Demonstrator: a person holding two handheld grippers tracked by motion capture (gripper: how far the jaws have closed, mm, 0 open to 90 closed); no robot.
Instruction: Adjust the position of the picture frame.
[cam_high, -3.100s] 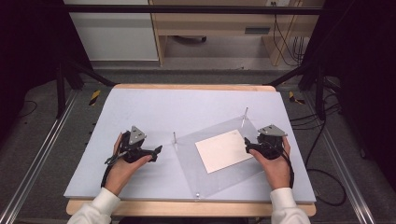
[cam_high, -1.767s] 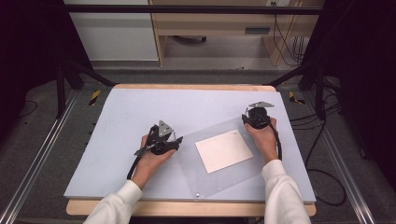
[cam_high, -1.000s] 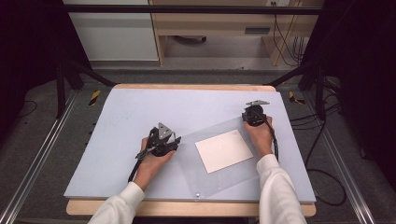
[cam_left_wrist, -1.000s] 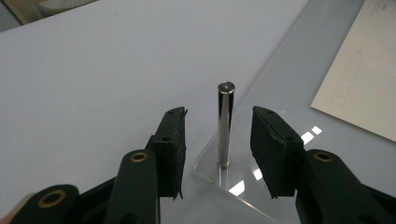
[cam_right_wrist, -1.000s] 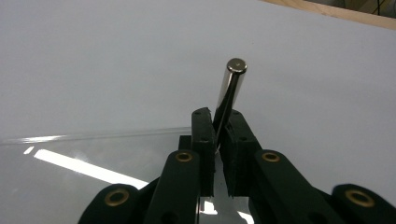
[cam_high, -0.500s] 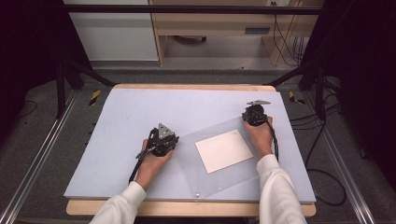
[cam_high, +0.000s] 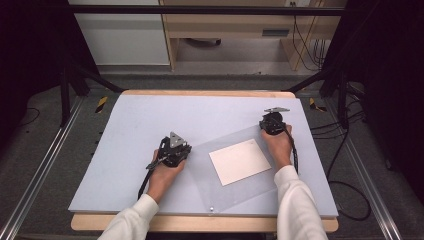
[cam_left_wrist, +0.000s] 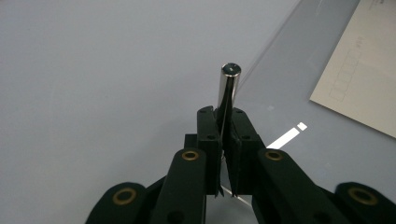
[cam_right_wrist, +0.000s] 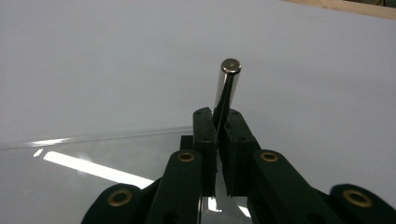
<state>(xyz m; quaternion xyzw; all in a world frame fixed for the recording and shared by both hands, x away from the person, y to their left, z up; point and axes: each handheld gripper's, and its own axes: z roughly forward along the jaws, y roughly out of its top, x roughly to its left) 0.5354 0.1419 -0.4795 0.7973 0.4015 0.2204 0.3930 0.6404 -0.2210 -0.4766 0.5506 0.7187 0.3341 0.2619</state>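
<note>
Jaws closed on steel pin (cam_left_wrist: 229, 88), left gripper (cam_left_wrist: 225, 140)

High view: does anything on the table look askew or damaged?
The clear sheet lies skewed to the table edges, with the paper turned the same way. Each hand-held gripper, left and right, is shut on a metal pin at a sheet corner. No damage shows.
</note>
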